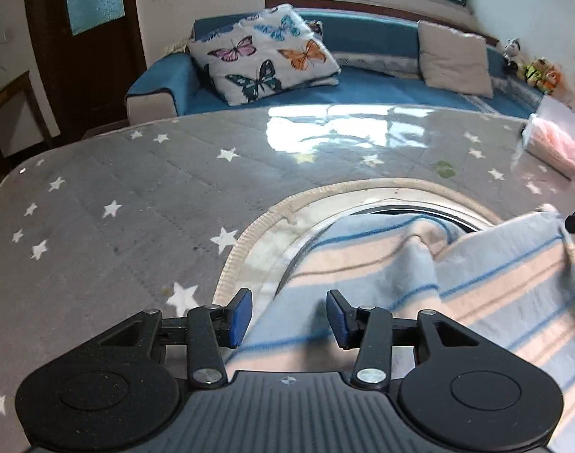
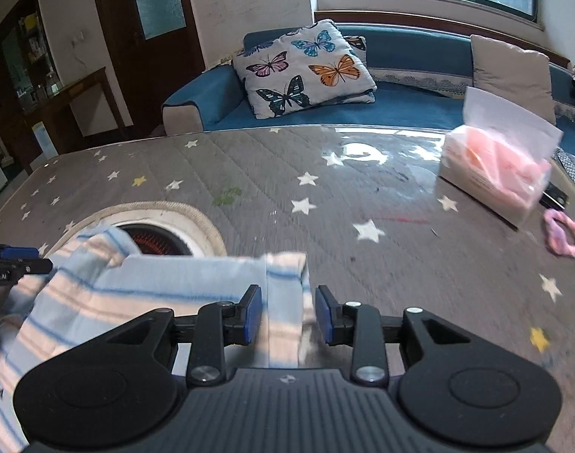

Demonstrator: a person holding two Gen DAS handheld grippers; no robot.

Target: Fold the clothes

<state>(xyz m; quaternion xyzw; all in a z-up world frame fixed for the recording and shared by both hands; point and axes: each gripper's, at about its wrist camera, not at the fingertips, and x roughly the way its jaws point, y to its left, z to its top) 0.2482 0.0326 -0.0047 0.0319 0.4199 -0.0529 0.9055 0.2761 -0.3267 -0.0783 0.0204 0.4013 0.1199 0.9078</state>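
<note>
- Nearest the left wrist camera: left gripper [image 1: 289, 315], blue pads [image 1: 242, 317] parted about halfway, hovering over striped cloth.
- Striped garment [image 1: 476, 287], pale blue, cream and thin blue lines, spread between and beyond the pads; neither pad seen pressing on it, so no grip on this side.
- Garment bunched into a fold at centre right, draped partly over a round opening [image 1: 401, 209] with a braided cream rim, set in the table.
- Grey star-printed table cover [image 1: 117, 188] under a glossy clear sheet, window glare on its far part.
- Nearest the right wrist camera: right gripper [image 2: 287, 315], pads [image 2: 254, 315] parted somewhat less than halfway.
- One strip of the same garment [image 2: 283, 294] running up between these pads; left pad just at the cloth's edge, right pad clear of it, so no clamp visible.
- Rest of the garment [image 2: 98, 302] lying off to the left of this view, near the round opening [image 2: 155, 239], with red glow inside it.
- Tip of the left gripper [image 2: 19, 258] showing at the left edge, just beside the cloth.
- Clear packet with pink contents [image 2: 495, 170] on the far right of the table; pink fluffy hair tie [image 2: 565, 236] near it.
- Blue sofa [image 2: 401, 107] behind the table, butterfly cushion [image 2: 306, 70] on it, plain beige cushion [image 2: 510, 71] further right.
</note>
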